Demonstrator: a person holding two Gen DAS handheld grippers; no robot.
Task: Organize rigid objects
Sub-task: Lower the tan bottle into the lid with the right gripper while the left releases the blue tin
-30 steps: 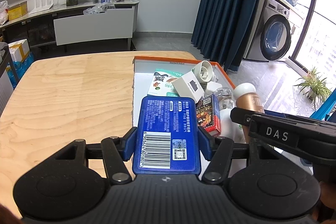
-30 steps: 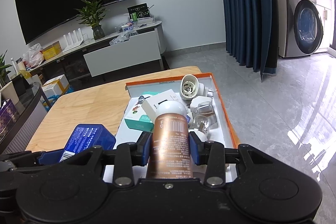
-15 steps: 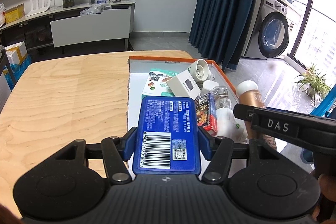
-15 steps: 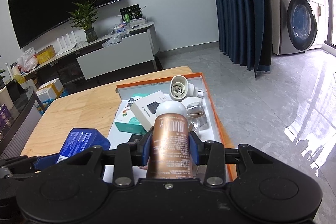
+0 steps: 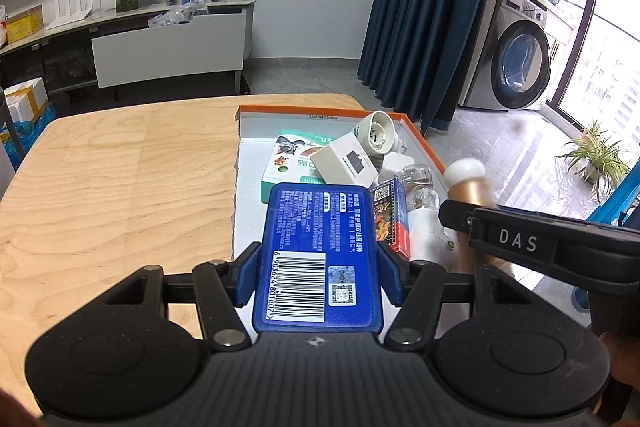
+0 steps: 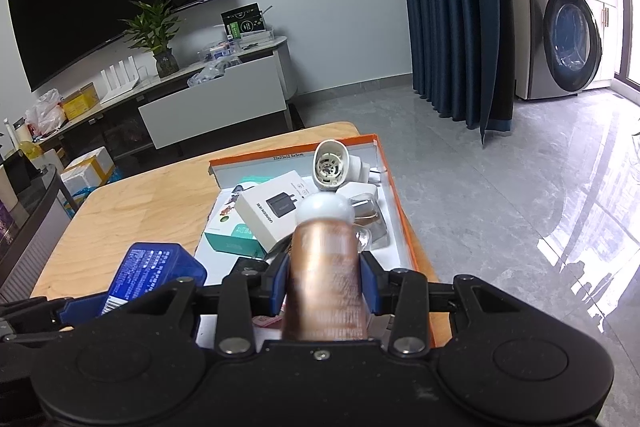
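Looking through the left wrist camera first, my left gripper [image 5: 318, 267] is clamped on the blue box [image 5: 320, 255], barcode side up, same grip as a second ago. What has changed is the view: the wooden table [image 5: 120, 179] and the orange-rimmed tray [image 5: 424, 143] sit further out ahead than before, so I have pulled back and up. The copper bottle [image 5: 468, 187] with its white cap now shows blurred at the right, beyond the tray's right rim. Inside the tray lie a green-and-white box [image 5: 288, 163], a white charger box [image 5: 344, 163] leaning on it, a white plug-in device [image 5: 378, 133] at the far right corner, a small red-and-black box [image 5: 390, 215] and some clear glass pieces. Left of the tray the tabletop is bare wood out to its rounded edge.

Switching to the right wrist camera, my right gripper [image 6: 324, 275] pinches the copper bottle [image 6: 326, 279], cap pointing away; it is smeared with motion, unlike earlier. The tray [image 6: 400, 203] lies ahead and lower down, charger box [image 6: 276, 207] and plug-in device [image 6: 332, 167] inside it. The blue box [image 6: 156, 275] shows at lower left in the other gripper. Right of the tray the table ends and grey floor opens.
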